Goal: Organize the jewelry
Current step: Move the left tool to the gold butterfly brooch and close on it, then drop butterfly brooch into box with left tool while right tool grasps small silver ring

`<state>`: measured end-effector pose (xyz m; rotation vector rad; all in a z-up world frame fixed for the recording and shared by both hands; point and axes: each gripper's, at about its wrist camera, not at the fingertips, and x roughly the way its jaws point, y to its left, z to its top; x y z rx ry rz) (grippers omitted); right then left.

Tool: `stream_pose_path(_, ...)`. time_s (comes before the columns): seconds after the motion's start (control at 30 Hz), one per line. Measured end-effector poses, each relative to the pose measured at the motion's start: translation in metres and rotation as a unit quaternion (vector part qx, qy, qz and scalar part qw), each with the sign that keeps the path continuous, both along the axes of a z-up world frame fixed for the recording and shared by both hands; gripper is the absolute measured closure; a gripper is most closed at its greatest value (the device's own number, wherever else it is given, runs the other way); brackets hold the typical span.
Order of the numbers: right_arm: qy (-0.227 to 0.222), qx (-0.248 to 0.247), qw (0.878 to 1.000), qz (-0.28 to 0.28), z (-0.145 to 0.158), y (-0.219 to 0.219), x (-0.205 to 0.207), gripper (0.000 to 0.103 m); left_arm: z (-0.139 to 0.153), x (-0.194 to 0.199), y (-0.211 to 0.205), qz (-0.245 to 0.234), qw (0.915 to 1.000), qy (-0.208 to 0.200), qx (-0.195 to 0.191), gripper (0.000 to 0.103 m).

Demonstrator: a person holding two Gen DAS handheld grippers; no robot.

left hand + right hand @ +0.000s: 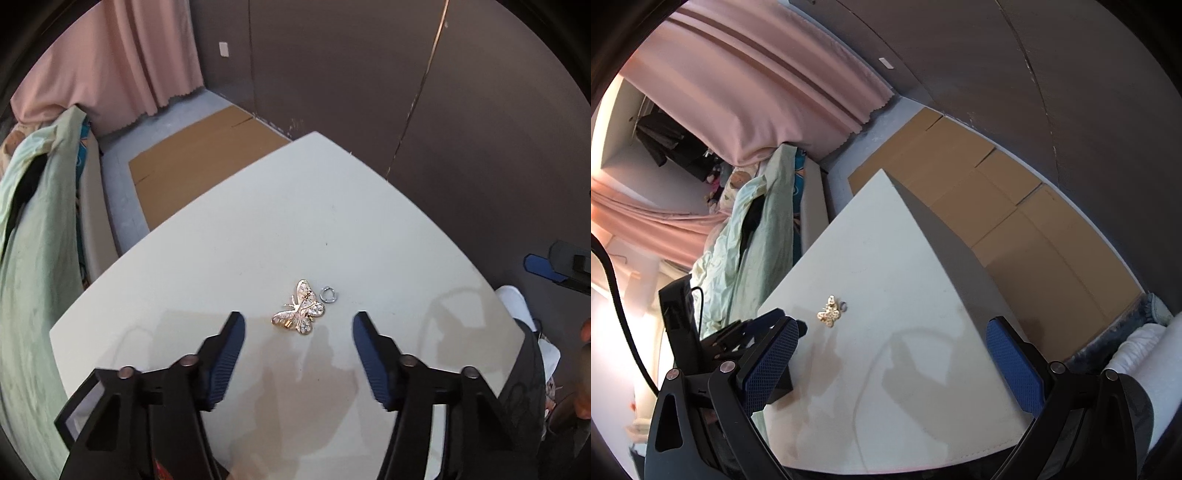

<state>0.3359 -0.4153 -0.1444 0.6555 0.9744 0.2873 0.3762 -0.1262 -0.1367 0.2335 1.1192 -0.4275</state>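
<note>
Butterfly brooch [299,307] on the table [236,258], small ring [327,294] just beside its right wing.

Table [332,206] open all round brooch [300,307] & ring [327,295].

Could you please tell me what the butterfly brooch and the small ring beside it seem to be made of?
Butterfly brooch: apparently gold-toned metal set with clear stones, judging by its yellow sheen and pale glittering wings. Small ring: likely polished silver-coloured metal, given its grey shine; the exact alloy cannot be told.
</note>
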Motion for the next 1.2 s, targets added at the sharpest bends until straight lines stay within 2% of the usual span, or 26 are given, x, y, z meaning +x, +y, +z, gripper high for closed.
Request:
stream_pose_path(0.13, 0.002, -0.017, 1.000, 0.001, -0.003, 0.000, 0.002, 0.003, -0.011, 0.006, -0.002, -0.009, 0.9999, 0.012, 0.005, 0.058)
stream_pose_path(0.23, 0.007, -0.021, 1.000, 0.010, -0.006, 0.002, 0.005, 0.014, -0.021, 0.011, -0.005, -0.013, 0.9996, 0.021, 0.013, 0.068)
stream_pose_path(0.37, 0.013, -0.023, 1.000, 0.011, -0.010, 0.004, 0.006, 0.015, -0.028, 0.018, -0.003, -0.014, 0.9993, 0.029, 0.020, 0.074)
stream_pose_path(0.5, 0.014, -0.022, 1.000, 0.012, -0.011, 0.004, 0.007, 0.015, -0.029, 0.024, 0.001, -0.010, 0.9995, 0.030, 0.009, 0.077)
stream_pose_path(0.57, 0.015, -0.022, 1.000, 0.011, -0.011, 0.004, 0.007, 0.015, -0.029, 0.024, 0.002, -0.004, 0.9995, 0.030, 0.006, 0.087)
stream_pose_path(0.67, 0.013, -0.022, 1.000, 0.014, -0.010, 0.007, 0.008, 0.015, -0.030, 0.025, 0.008, 0.008, 0.9991, 0.040, -0.006, 0.094)
stream_pose_path(0.7, 0.012, -0.022, 1.000, 0.016, -0.009, 0.009, 0.008, 0.015, -0.029, 0.025, 0.008, 0.008, 0.9991, 0.040, -0.010, 0.103)
stream_pose_path(1.03, 0.011, -0.038, 0.998, 0.048, -0.012, 0.031, 0.020, 0.018, -0.014, 0.017, 0.020, 0.024, 0.9990, 0.025, -0.029, 0.103)
stream_pose_path(1.2, 0.010, -0.050, 0.996, 0.077, -0.010, 0.050, 0.030, 0.028, 0.002, 0.011, 0.032, 0.034, 0.9986, 0.011, -0.040, 0.103)
